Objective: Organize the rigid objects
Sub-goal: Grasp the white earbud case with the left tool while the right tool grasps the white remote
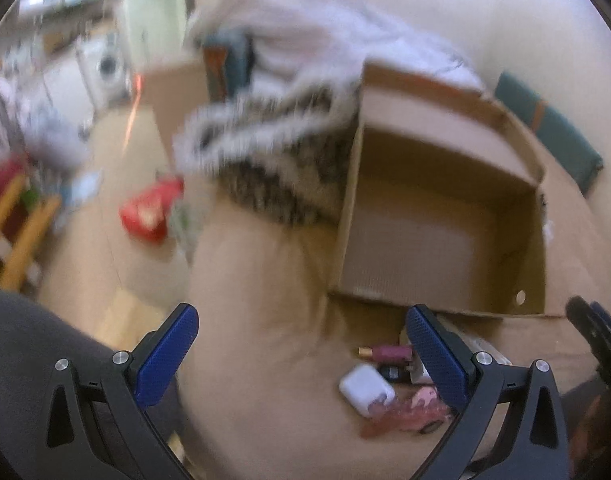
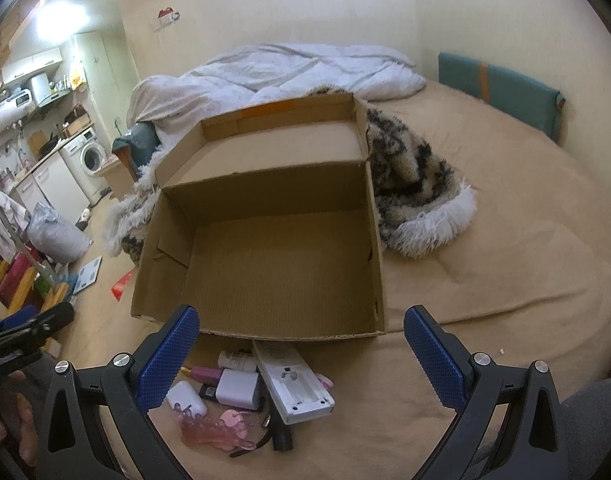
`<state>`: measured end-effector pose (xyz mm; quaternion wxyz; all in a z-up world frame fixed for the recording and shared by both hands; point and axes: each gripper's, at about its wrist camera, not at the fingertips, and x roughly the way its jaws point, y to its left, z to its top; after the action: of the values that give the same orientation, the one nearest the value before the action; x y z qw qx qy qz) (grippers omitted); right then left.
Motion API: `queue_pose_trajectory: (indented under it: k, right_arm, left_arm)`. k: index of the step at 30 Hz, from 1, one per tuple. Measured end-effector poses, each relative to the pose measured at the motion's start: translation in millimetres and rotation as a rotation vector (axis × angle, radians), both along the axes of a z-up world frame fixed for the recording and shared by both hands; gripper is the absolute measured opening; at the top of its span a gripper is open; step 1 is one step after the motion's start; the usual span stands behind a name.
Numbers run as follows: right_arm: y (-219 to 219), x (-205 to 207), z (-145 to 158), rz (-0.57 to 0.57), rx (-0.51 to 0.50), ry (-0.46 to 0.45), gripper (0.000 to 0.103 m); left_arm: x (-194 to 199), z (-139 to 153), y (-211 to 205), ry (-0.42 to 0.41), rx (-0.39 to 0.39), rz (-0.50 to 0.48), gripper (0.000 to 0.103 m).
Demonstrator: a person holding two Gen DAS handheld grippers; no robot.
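Observation:
An open, empty cardboard box (image 2: 273, 256) sits on the tan bed; it also shows in the left wrist view (image 1: 441, 232). In front of it lies a small pile: a white remote (image 2: 291, 382), a white charger block (image 2: 239, 388), a white earbud case (image 2: 185, 398) (image 1: 365, 388), a pink clip (image 2: 221, 432) (image 1: 409, 412) and a purple tube (image 2: 205, 373) (image 1: 385, 353). My right gripper (image 2: 301, 356) is open above the pile. My left gripper (image 1: 301, 356) is open, left of the pile.
A fluffy striped blanket (image 2: 413, 184) and a white duvet (image 2: 289, 68) lie behind the box. A teal headboard cushion (image 2: 501, 84) stands at the back right. The floor at left holds a red packet (image 1: 149, 208), bags and a wooden rack (image 2: 9, 284).

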<state>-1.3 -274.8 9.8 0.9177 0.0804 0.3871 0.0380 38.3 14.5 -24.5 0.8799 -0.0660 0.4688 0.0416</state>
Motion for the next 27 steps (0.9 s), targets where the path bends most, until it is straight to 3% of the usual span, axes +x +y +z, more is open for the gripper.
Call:
queue_pose_trajectory:
  k: [1, 4, 6, 10, 11, 12, 13, 14, 16, 22, 27]
  right_arm:
    - [-0.4, 2.1, -2.3, 0.0, 0.006, 0.016, 0.103]
    - [-1.9, 8.0, -11.0, 0.002, 0.039, 0.074, 0.103]
    - [-3.3, 10.4, -17.0, -0.001, 0.052, 0.103, 0.103]
    - [-5.9, 13.7, -25.5, -0.007, 0.061, 0.139, 0.103]
    - [-5.4, 14.1, -27.0, -0.005, 0.06, 0.146, 0.103]
    - [-5.0, 15.1, -27.9, -0.003, 0.059, 0.152, 0.103]
    - [-4.5, 16.2, -29.3, 0.0, 0.058, 0.157, 0.103]
    - [-4.3, 16.5, -30.4, 0.005, 0.064, 0.163, 0.103]
    - [-5.7, 17.2, -32.7, 0.008, 0.085, 0.175, 0.103]
    - [-10.1, 20.2, -37.5, -0.004, 0.101, 0.198, 0.103]
    - [-17.2, 23.9, -42.4, -0.023, 0.134, 0.231, 0.103]
  left_arm:
    - [4.6, -10.8, 3.1, 0.049, -0.028, 0.018, 0.102]
    - [18.7, -50.6, 5.5, 0.233, -0.127, 0.06, 0.09]
    - [23.6, -71.7, 1.3, 0.313, -0.162, 0.067, 0.082]
    - [31.7, -108.4, -10.0, 0.45, -0.227, 0.113, 0.081]
    - [31.6, -114.5, -13.2, 0.467, -0.243, 0.121, 0.074]
    - [29.7, -121.7, -17.3, 0.496, -0.268, 0.132, 0.059]
    - [27.6, -126.2, -20.2, 0.524, -0.294, 0.14, 0.052]
    - [24.6, -136.1, -25.1, 0.571, -0.354, 0.145, 0.045]
    - [22.6, -144.5, -30.2, 0.597, -0.393, 0.151, 0.044]
    - [21.4, -157.9, -35.7, 0.588, -0.355, 0.174, 0.044]
    - [19.7, -158.0, -42.3, 0.616, -0.296, 0.136, 0.041]
